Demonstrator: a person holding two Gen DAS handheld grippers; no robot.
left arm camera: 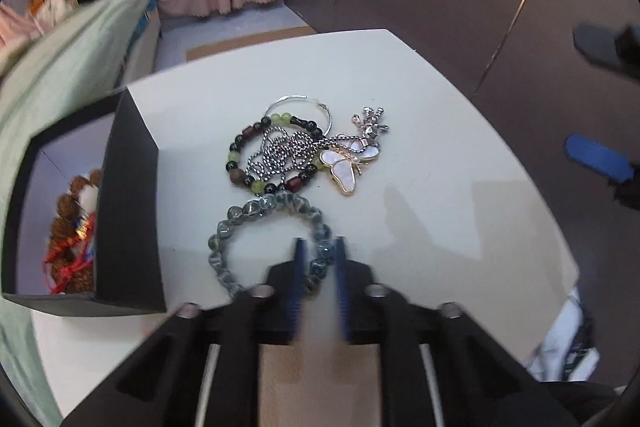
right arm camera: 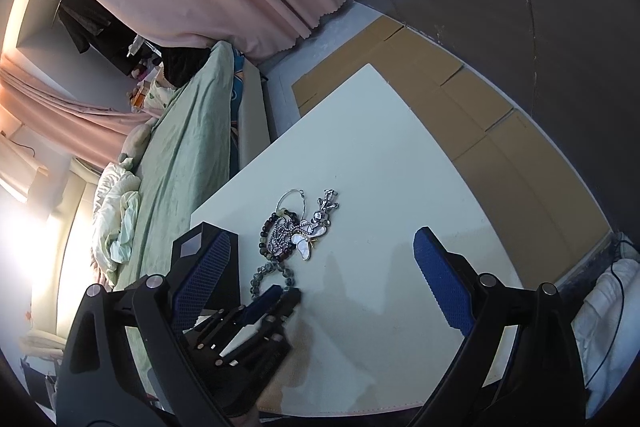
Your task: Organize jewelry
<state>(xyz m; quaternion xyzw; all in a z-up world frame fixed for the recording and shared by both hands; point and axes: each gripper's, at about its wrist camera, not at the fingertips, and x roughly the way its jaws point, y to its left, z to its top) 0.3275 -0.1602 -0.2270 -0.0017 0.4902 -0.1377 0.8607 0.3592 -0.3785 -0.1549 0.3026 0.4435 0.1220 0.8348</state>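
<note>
Two things dominate our left wrist view: the white table (left arm camera: 460,155) and the black box (left arm camera: 132,211) at frame left, already holding brown beads. At frame centre lies the jewelry pile (left arm camera: 304,151), and just below it the grey bead bracelet (left arm camera: 256,223), whose right-hand arc passes between the nearly closed fingers of our left gripper (left arm camera: 319,247), seemingly pinched. Our right gripper (right arm camera: 320,279) hangs spread wide and farther off, so the left is nearer, with the box to its left.

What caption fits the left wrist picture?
Left gripper closes around a grey bead bracelet beside a black box.
</note>
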